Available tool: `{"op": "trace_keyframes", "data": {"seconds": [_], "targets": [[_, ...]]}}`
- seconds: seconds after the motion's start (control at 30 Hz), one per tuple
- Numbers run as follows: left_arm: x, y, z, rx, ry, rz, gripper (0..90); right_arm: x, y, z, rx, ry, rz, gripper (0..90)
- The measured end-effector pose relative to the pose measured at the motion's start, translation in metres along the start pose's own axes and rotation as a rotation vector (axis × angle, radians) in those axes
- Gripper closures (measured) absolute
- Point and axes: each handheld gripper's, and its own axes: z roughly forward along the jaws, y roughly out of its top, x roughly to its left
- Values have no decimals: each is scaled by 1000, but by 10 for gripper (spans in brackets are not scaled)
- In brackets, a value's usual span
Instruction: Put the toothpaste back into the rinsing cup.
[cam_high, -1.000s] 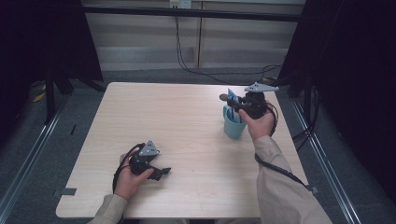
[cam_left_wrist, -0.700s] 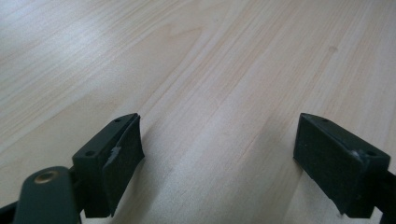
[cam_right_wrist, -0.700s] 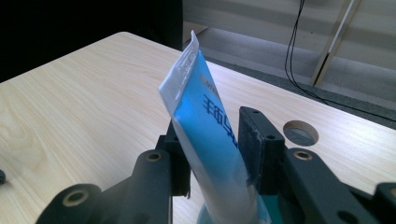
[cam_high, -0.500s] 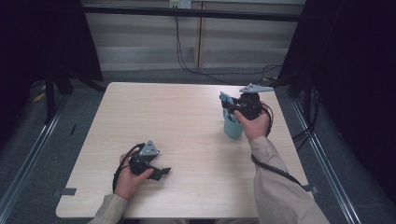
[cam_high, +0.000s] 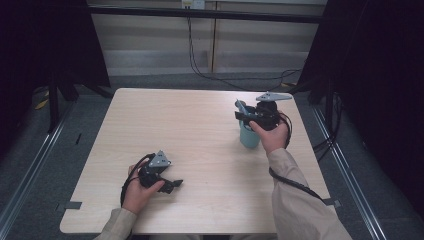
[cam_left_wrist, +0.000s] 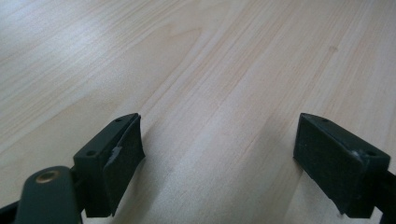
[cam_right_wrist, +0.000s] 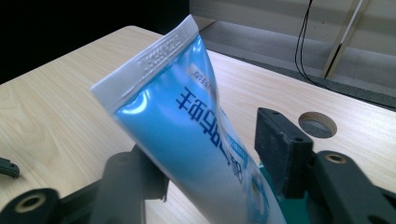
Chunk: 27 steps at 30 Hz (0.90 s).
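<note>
Item: blue toothpaste tube (cam_right_wrist: 196, 140), standing tilted in a teal cup (cam_high: 248, 136) near the tabletop's (cam_high: 200, 130) right edge. My right tool (cam_high: 245, 114) had just been opening; its jaws stood apart around the tube, one pad clear. I judged a straight upward withdrawal safest, without nudging it. My left tool (cam_high: 172, 186) rested open, empty.

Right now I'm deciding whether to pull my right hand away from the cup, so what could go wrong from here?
1. The blue tube leans crimped end up in the teal cup, between the right gripper jaws, which have just been opening; a careless retreat could snag it.
2. The cup looks light; a knock may tip it.
3. The left gripper rests open on the table, too far to steady anything.
</note>
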Motion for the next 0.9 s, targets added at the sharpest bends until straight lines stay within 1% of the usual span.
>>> {"op": "trace_keyframes", "data": {"seconds": [0.07, 0.1, 0.2, 0.27, 0.3, 0.33, 0.4, 0.43, 0.5, 0.53, 0.57, 0.6, 0.63, 0.77, 0.87, 0.9], "targets": [[0, 0, 0, 0, -1, -1, 152, 1, 1, 0, -1, 16, 4, 455], [0, 0, 0, 0, 0, 0, 152, 1, 2, 0, 3, 12, -3, 439], [0, 0, 0, 0, 0, 1, 153, 2, 4, 0, 6, 12, 2, 381], [0, 0, 0, 1, 1, 3, 152, 1, 4, -1, 5, 21, 13, 358], [0, 0, 0, 0, 0, 0, 153, 1, 3, -2, 4, 16, 12, 335], [0, 0, 0, 0, 0, 0, 152, 0, 3, -3, 3, 24, 13, 332], [0, 0, 0, 0, -1, -1, 152, 0, 1, -4, 5, 20, 15, 305], [0, 0, 0, 0, 0, 0, 153, -1, 1, -5, 5, 28, 18, 298], [0, 0, 0, 0, 0, 0, 153, -1, 0, -6, 12, 31, 15, 271], [0, 0, 0, 0, 0, 0, 153, -1, 0, -7, 19, 40, 19, 261], [0, 0, 0, 0, 0, 0, 152, -1, 0, -8, 22, 34, 19, 251], [0, 0, 0, 0, 0, 0, 153, -1, 0, -8, 22, 32, 18, 246], [0, 0, 0, 0, -1, 0, 153, -1, 0, -9, 20, 43, 26, 244], [0, 0, 0, -3, -3, 1, 155, 2, -1, -13, 10, 53, 29, 234], [0, 0, 0, -3, -5, 1, 155, 5, -2, -16, 16, 55, 17, 228], [0, 0, 0, -3, -3, 1, 155, 5, -2, -18, 14, 62, 17, 227]]}}
